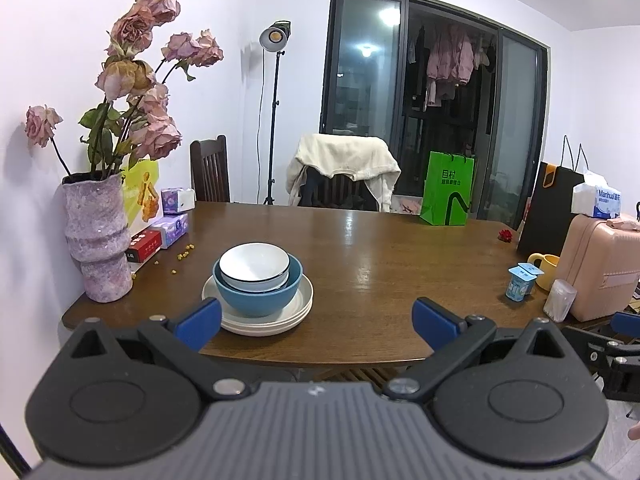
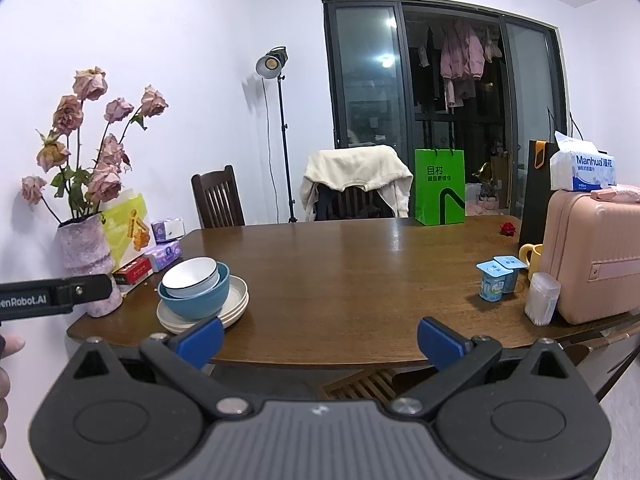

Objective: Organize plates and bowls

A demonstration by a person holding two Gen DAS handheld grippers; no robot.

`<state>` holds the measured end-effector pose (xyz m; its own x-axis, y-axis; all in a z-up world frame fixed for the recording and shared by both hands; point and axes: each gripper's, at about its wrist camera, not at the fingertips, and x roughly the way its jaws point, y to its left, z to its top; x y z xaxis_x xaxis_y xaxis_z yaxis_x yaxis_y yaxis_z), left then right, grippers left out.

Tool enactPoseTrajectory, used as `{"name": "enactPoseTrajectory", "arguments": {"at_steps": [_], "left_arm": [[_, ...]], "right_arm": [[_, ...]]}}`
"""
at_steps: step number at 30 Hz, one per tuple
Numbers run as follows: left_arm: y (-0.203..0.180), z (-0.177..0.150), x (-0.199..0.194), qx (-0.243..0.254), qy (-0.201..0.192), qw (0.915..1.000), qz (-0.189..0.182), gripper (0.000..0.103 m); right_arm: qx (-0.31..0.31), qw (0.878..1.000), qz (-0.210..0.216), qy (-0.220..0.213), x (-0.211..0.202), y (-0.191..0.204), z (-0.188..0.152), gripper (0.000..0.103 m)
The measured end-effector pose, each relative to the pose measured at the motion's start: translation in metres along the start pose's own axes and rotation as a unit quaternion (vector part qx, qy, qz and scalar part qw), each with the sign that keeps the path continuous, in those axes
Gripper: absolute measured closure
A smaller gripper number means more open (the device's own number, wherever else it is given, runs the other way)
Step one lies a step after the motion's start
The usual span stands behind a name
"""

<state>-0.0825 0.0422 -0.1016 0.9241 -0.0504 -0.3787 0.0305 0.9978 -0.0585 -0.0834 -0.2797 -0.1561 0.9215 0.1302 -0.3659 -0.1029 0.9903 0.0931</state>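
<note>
Since both grippers hang off the near edge of the tabletop (image 1: 380, 248) with nothing between their fingers, the stack looks either finished or not yet begun; I cannot tell which. The left gripper (image 1: 316, 322) has its jaws wide apart and empty, aimed just right of the dishes. The right gripper (image 2: 320, 340) is likewise spread and empty, facing the bare middle of the wood.

The dishes sit near the left, near corner: a white bowl (image 1: 254, 266) nests inside a blue bowl (image 1: 258, 290), which rests on a pile of cream plates (image 1: 260, 316). Nesting small into large, with plates lowest, probably keeps the pile steady and compact.

Just left of them stands a pink vase (image 1: 98, 240) of dried roses, with tissue packs and a red box behind it. On the right side are yogurt cups (image 2: 498, 278), a yellow mug, a swab jar and a pink suitcase (image 2: 592, 256). A green bag (image 2: 440, 188) stands at the far edge. The glossy brown wood reflects the ceiling light. Beyond it are chairs, a lamp on a stand and dark glass doors.
</note>
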Motion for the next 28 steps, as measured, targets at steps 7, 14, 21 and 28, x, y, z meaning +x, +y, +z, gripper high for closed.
{"name": "enactPoseTrajectory", "arguments": {"at_steps": [7, 14, 21, 28], "left_arm": [[-0.0021, 0.0014, -0.0017, 0.002, -0.005, 1.0000, 0.002, 0.000], [-0.0023, 0.0013, -0.0026, 0.004, -0.009, 1.0000, 0.003, 0.000], [-0.0014, 0.0020, -0.0027, 0.007, -0.010, 0.9999, -0.005, 0.000], [0.0005, 0.0039, 0.0046, 0.004, 0.002, 0.9999, -0.011, 0.000]], "right_arm": [[0.000, 1.000, 0.000, -0.001, -0.0007, 0.0006, -0.0002, 0.000], [0.000, 1.000, 0.000, -0.001, -0.0008, 0.0009, -0.0004, 0.000], [-0.001, 1.000, 0.000, 0.001, -0.0004, 0.0015, 0.0016, 0.000], [-0.002, 1.000, 0.000, 0.005, 0.0034, 0.0003, 0.0040, 0.000]]}}
